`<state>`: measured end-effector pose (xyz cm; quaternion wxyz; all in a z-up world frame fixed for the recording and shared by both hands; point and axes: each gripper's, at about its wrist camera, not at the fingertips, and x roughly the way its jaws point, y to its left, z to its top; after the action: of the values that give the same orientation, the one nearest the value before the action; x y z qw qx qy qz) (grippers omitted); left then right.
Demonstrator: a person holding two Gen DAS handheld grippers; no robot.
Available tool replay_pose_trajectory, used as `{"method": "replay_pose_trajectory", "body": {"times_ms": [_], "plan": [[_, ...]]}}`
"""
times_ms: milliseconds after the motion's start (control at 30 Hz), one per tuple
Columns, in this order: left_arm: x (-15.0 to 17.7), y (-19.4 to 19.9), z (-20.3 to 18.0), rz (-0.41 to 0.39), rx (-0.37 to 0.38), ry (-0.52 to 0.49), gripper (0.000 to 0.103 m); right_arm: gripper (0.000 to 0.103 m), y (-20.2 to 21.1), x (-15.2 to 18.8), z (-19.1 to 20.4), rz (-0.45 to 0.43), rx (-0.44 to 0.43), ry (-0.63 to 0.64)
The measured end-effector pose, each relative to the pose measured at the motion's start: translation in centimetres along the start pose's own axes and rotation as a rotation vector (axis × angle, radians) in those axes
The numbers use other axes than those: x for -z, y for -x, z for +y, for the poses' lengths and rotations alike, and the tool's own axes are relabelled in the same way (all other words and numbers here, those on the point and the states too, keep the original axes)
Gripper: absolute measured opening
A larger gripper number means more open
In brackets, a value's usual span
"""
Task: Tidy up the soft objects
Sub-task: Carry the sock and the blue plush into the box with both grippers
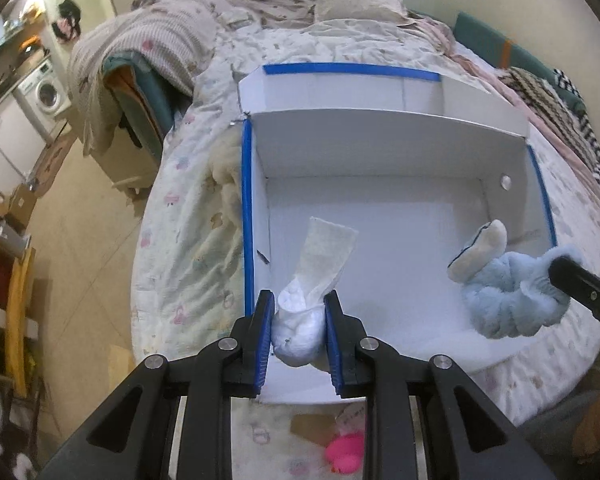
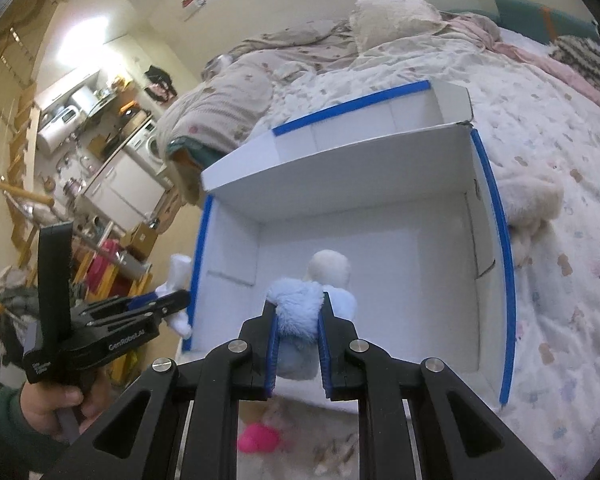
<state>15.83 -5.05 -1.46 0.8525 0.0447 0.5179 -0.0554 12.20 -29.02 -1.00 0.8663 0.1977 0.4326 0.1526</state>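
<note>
An open white box (image 1: 380, 152) with blue-taped edges sits on the bed; it also shows in the right wrist view (image 2: 340, 168). My left gripper (image 1: 299, 302) is shut on a white sock (image 1: 312, 296) and holds it over the box's near left part. The sock and left gripper (image 2: 180, 300) show at the box's left wall in the right wrist view. My right gripper (image 2: 298, 302) is shut on a fluffy light-blue slipper (image 2: 300, 308) over the box's near edge. In the left wrist view the slipper (image 1: 508, 288) hangs at the box's right side.
A pink soft toy (image 1: 344, 456) lies on the bedspread just in front of the box, also visible in the right wrist view (image 2: 258, 438). A cream plush (image 2: 532, 200) lies right of the box. Rumpled blankets and pillows (image 1: 356, 0) are beyond it. Floor and furniture are left.
</note>
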Motion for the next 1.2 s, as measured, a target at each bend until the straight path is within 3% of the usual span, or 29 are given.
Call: {"method": "replay_pose_trajectory", "body": {"times_ms": [567,733,1200], "plan": [[-0.3,-4.7,-1.9,-0.031,-0.029,-0.047,0.022,0.019,-4.7,0.3,-3.0,0.023,0.030,-0.040],[0.0,-6.3,-2.7,0.002,-0.001,-0.054,0.022,0.019,-5.8,0.9,-3.2,0.057,0.045,-0.031],[0.2,-9.4,-3.2,0.084,-0.015,-0.037,0.022,0.019,-9.4,0.7,-3.4,0.150,0.076,-0.042]]}}
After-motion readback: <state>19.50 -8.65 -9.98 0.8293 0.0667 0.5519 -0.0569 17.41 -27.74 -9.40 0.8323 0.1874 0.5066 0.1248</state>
